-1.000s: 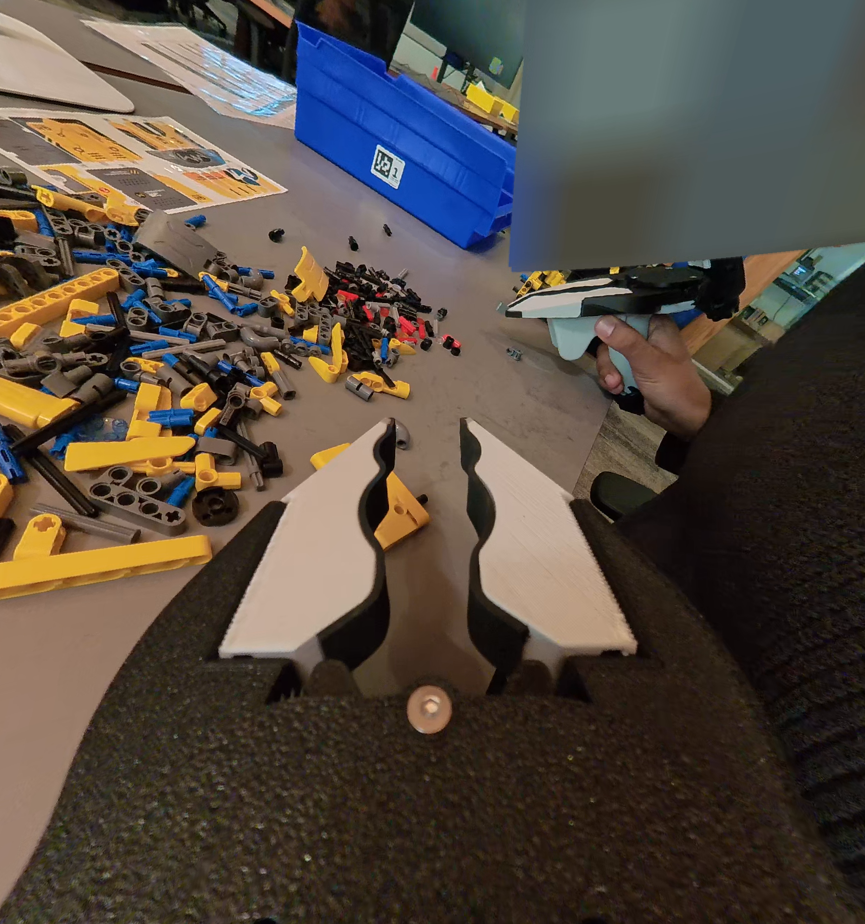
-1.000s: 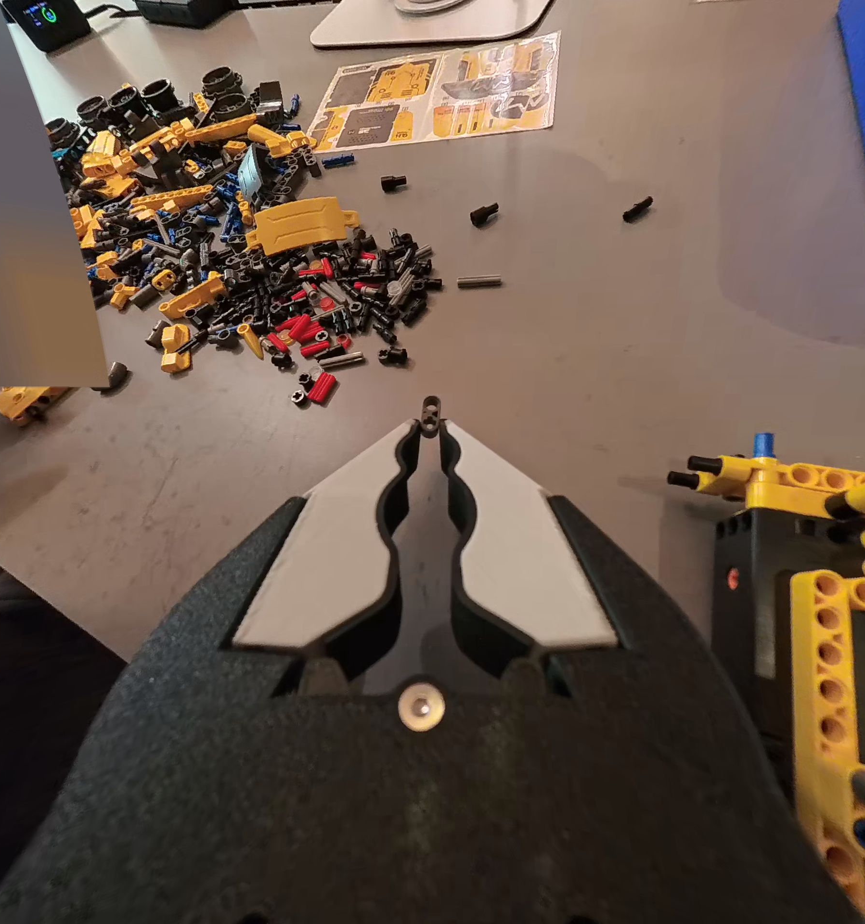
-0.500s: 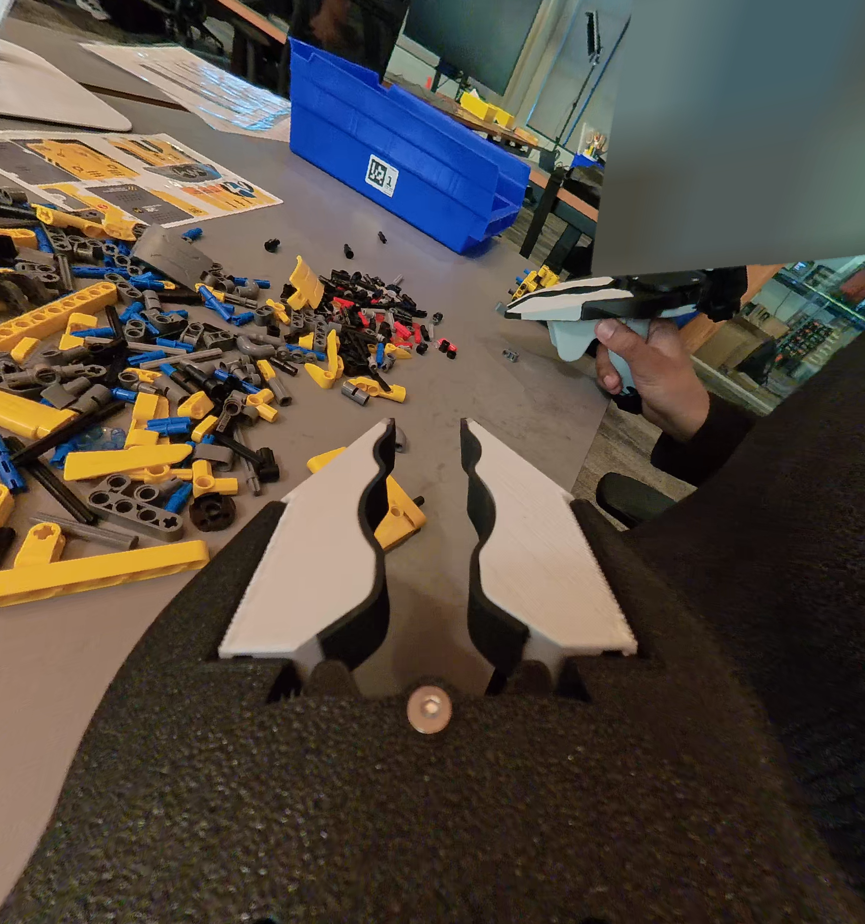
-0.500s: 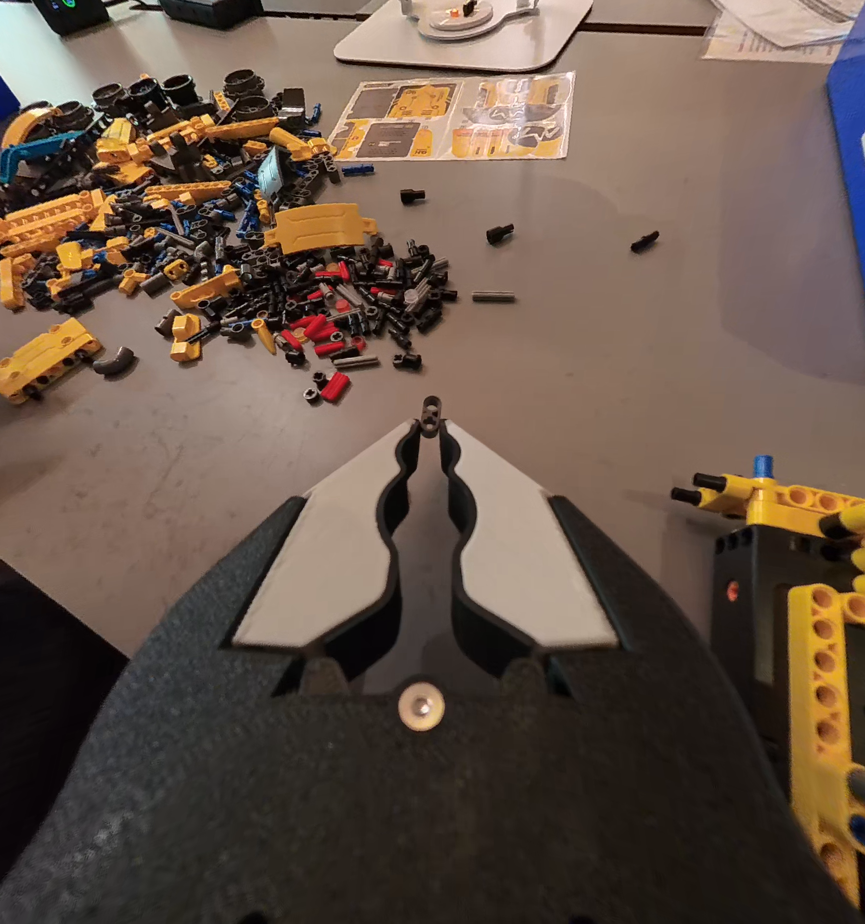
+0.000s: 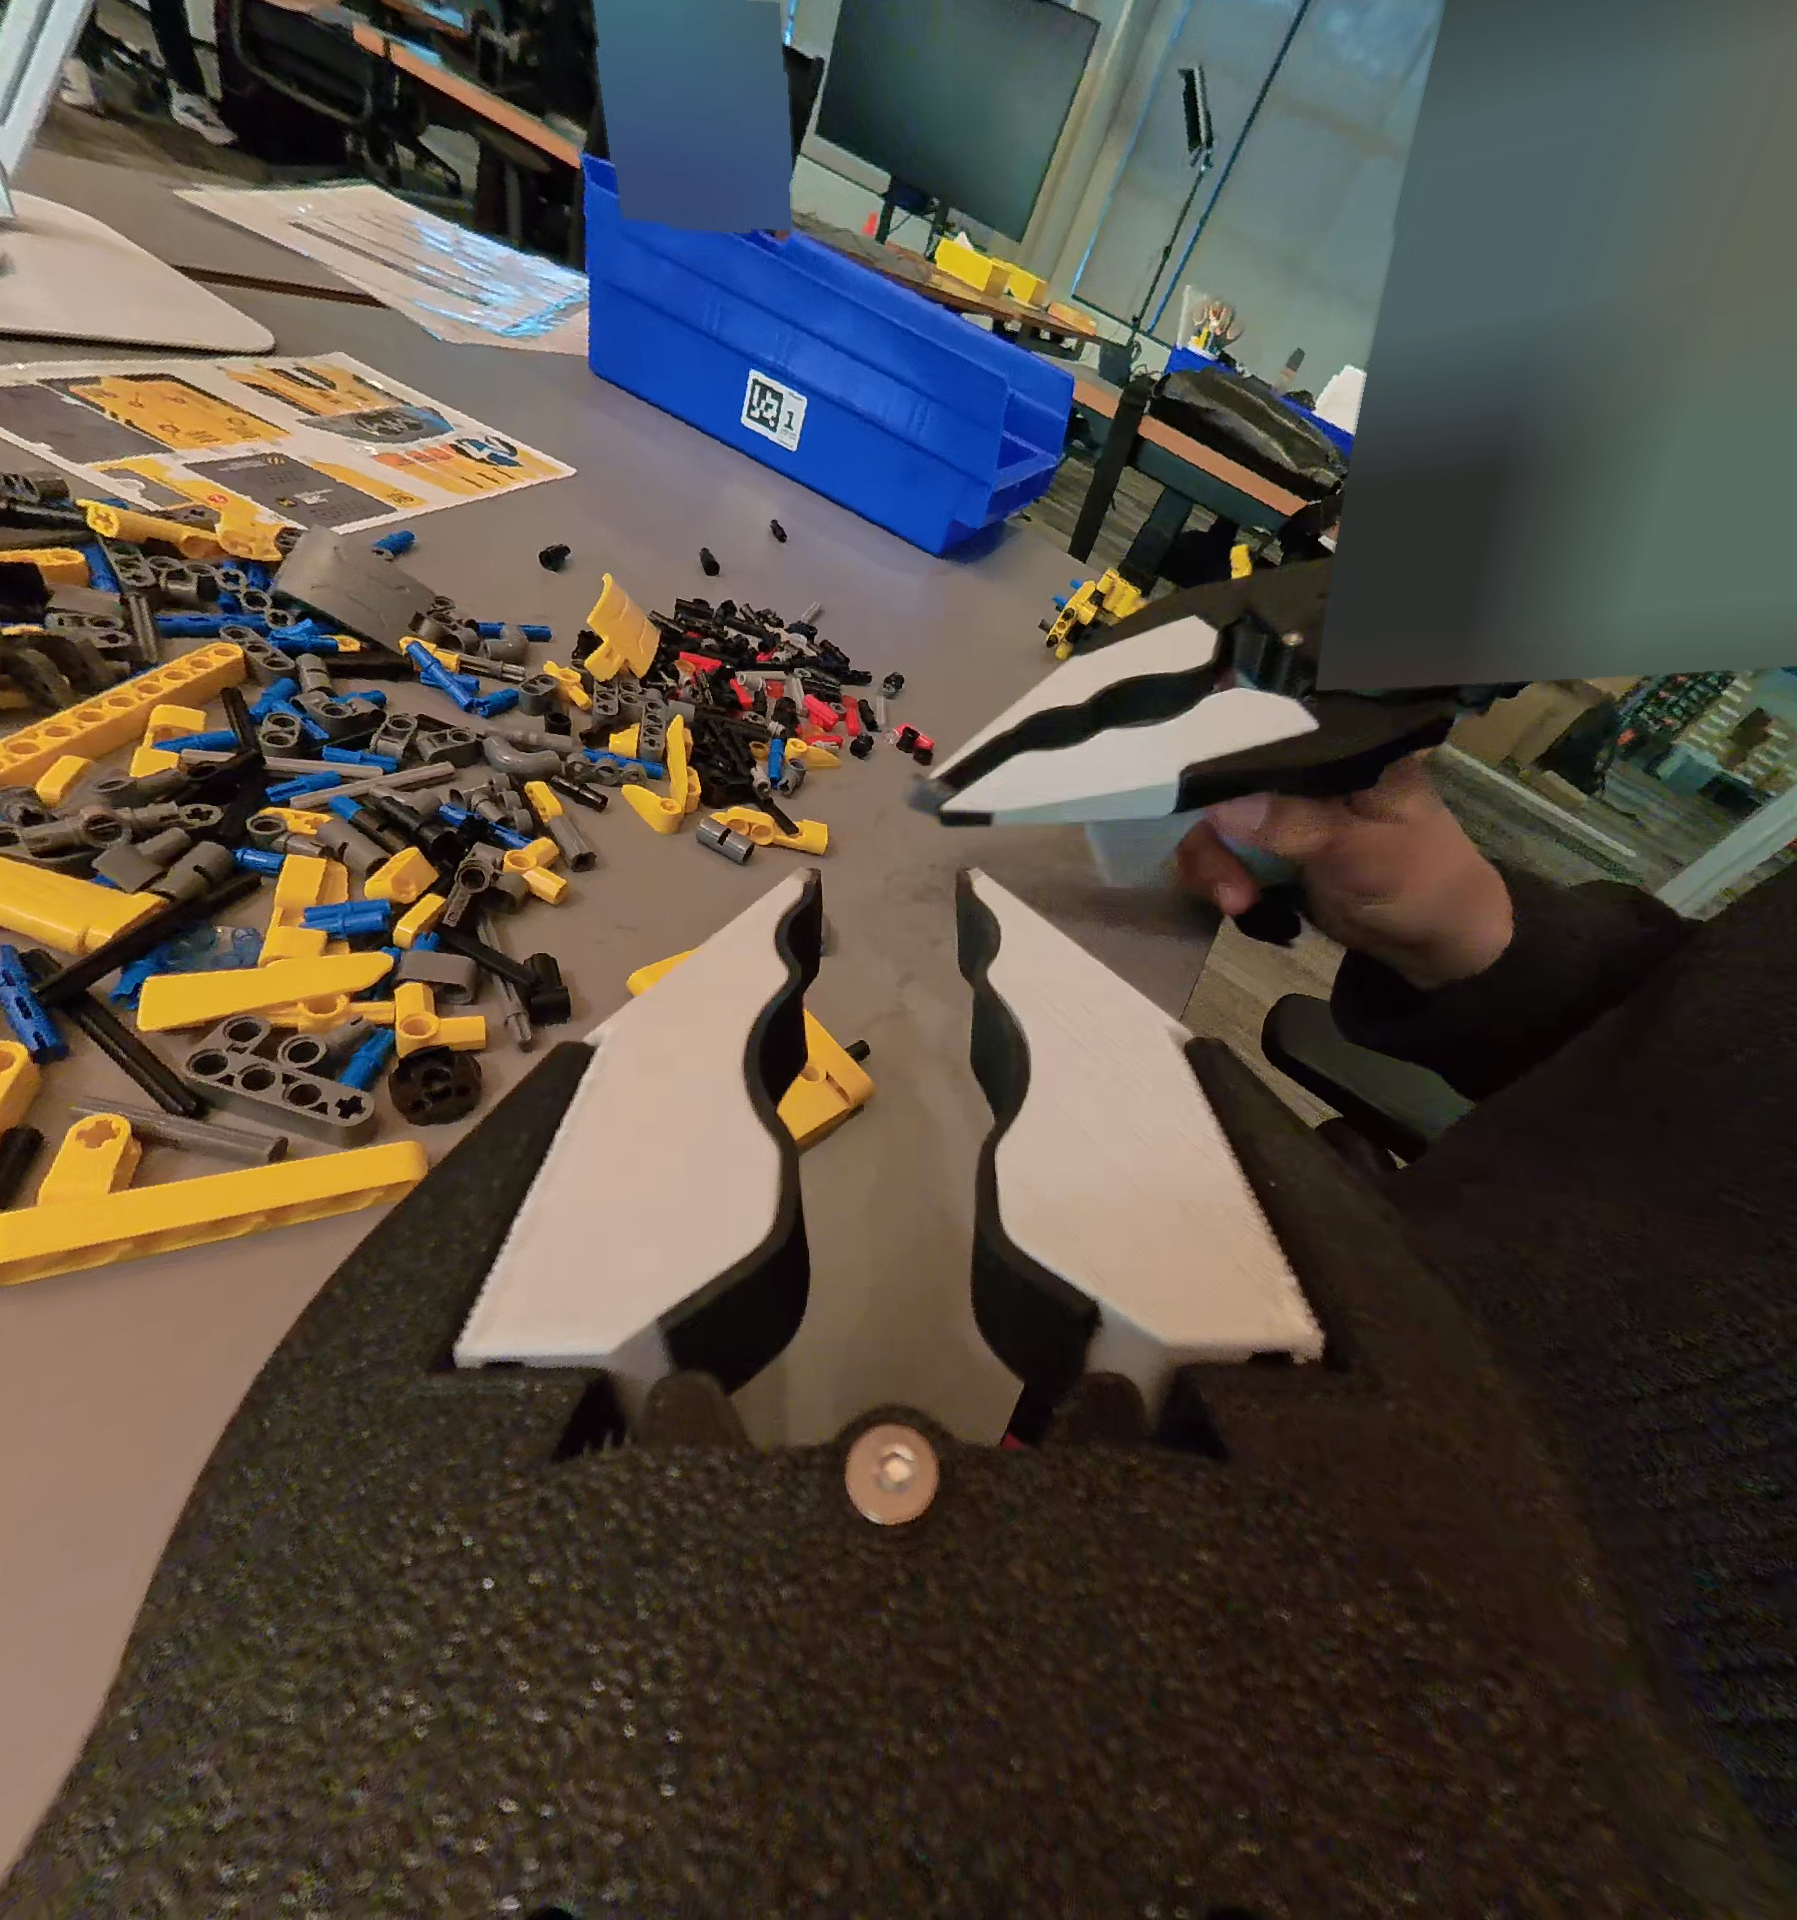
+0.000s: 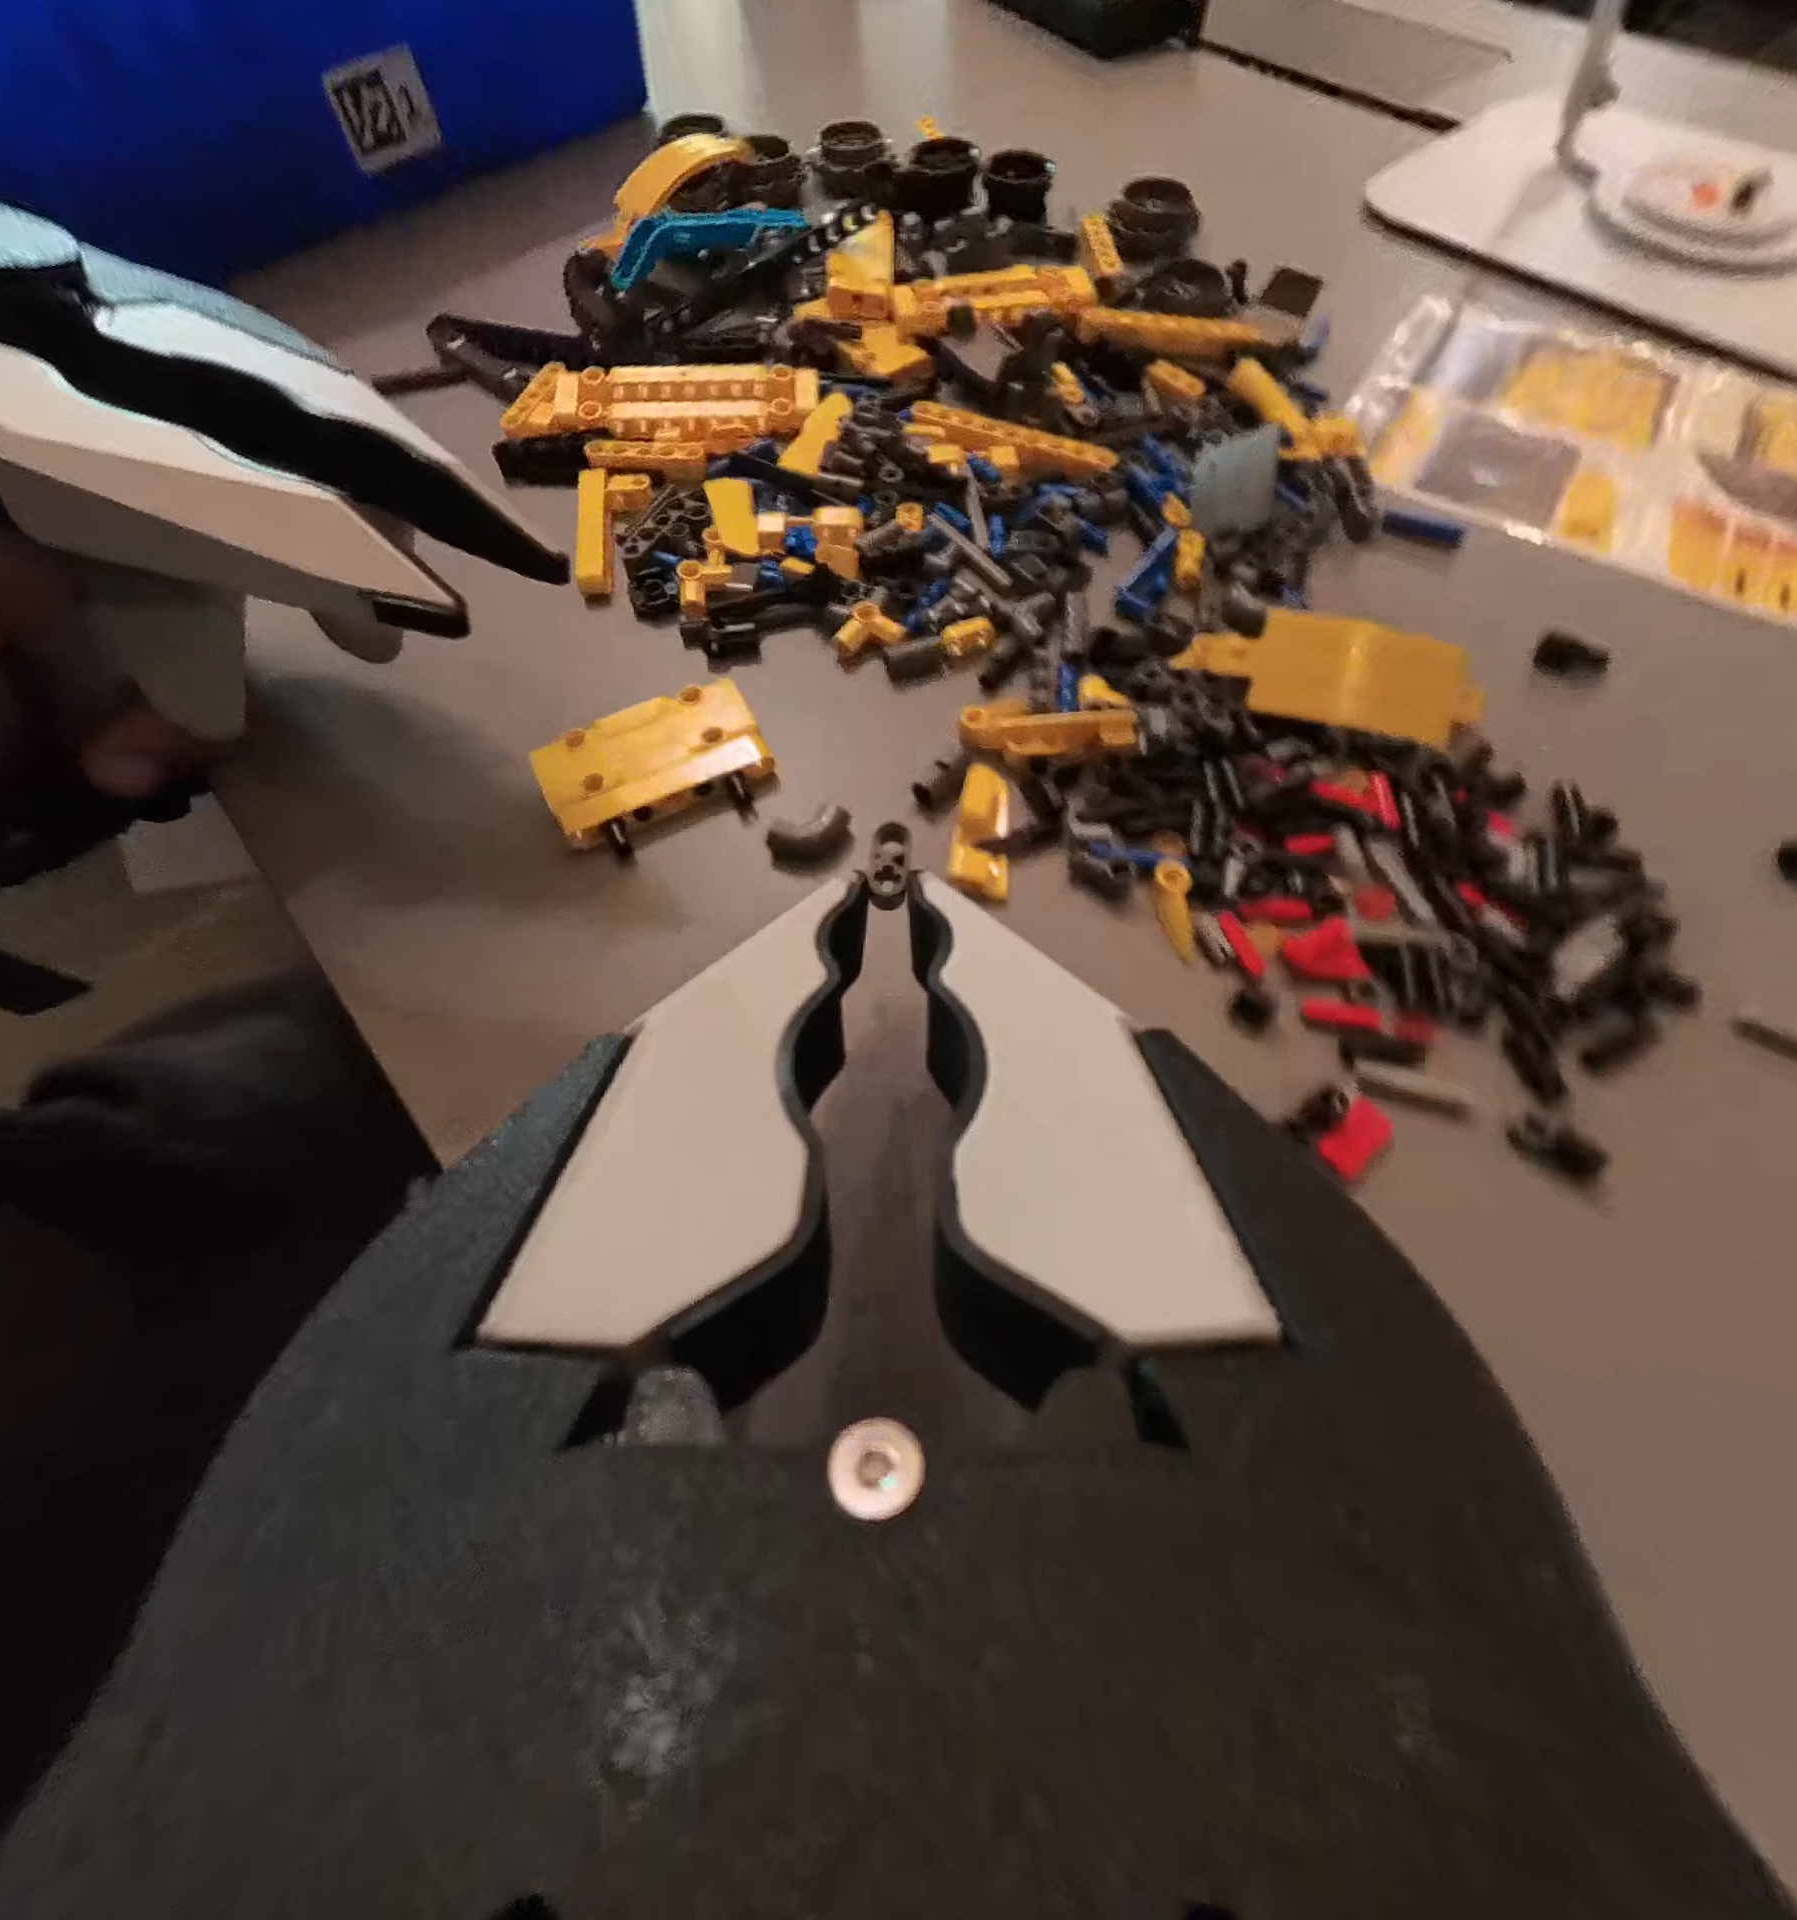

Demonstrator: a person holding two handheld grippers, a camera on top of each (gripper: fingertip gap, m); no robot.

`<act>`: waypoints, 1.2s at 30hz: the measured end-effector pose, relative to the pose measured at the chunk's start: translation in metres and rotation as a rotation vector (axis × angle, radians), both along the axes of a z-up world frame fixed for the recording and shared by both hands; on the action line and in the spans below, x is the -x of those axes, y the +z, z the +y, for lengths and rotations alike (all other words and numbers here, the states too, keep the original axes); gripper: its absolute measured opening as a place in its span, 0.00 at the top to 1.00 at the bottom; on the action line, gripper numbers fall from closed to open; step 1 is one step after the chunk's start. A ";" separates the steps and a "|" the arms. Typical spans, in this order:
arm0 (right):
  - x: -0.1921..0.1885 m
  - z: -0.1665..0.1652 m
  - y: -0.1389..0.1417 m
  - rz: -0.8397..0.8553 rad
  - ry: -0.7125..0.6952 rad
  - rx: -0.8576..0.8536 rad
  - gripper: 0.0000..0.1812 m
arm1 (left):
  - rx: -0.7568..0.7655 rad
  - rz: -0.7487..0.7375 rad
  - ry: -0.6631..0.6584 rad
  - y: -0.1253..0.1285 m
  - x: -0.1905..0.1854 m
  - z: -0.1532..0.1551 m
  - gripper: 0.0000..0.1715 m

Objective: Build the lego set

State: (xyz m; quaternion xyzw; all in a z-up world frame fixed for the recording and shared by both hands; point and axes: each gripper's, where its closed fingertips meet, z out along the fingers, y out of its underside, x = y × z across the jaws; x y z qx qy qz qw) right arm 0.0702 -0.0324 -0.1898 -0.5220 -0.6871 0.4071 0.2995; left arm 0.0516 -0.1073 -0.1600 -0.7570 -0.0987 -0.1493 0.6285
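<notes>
Loose building pieces (image 6: 1029,540) litter the table (image 6: 1652,1195). The right gripper (image 6: 886,894) pinches a small black connector (image 6: 890,854); the left gripper (image 5: 889,899) gapes empty.

Office-type lab or workshop space: grey worktable (image 5: 582,520) strewn with a pile of loose plastic construction-set parts (image 6: 1029,540) and a printed parts sheet (image 5: 250,436), a labelled blue storage bin (image 5: 821,384) next to them. Behind it a dark monitor (image 5: 946,104), more desks (image 5: 1164,447), carpet floor and shelving (image 5: 1704,748) far back
</notes>
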 end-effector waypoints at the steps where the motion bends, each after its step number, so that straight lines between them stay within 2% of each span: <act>1: 0.007 -0.007 -0.001 0.004 0.015 -0.041 0.96 | -0.005 0.005 0.000 0.001 0.000 0.000 0.85; 4: 0.021 -0.019 -0.005 -0.006 0.042 -0.106 0.96 | -0.011 0.014 -0.008 0.001 -0.002 -0.001 0.85; 10: 0.043 -0.027 -0.012 -0.066 0.062 -0.052 0.95 | -0.027 0.031 -0.013 0.004 -0.004 -0.002 0.85; 12: 0.048 -0.021 -0.017 -0.107 0.038 -0.047 0.86 | -0.030 0.037 -0.016 0.004 -0.005 -0.002 0.85; 16: 0.039 -0.015 -0.011 -0.089 0.039 0.023 0.84 | -0.038 0.040 -0.012 0.005 -0.004 -0.002 0.85; 21: 0.014 0.004 -0.006 -0.048 -0.020 -0.015 0.85 | -0.050 0.055 -0.001 0.007 -0.004 -0.003 0.85; 27: -0.001 0.001 0.007 0.067 -0.037 -0.047 0.85 | -0.046 0.058 0.000 0.006 -0.004 -0.003 0.85; 36: 0.001 -0.004 -0.008 -0.003 -0.024 -0.142 0.85 | -0.045 0.063 0.000 0.006 -0.005 -0.003 0.85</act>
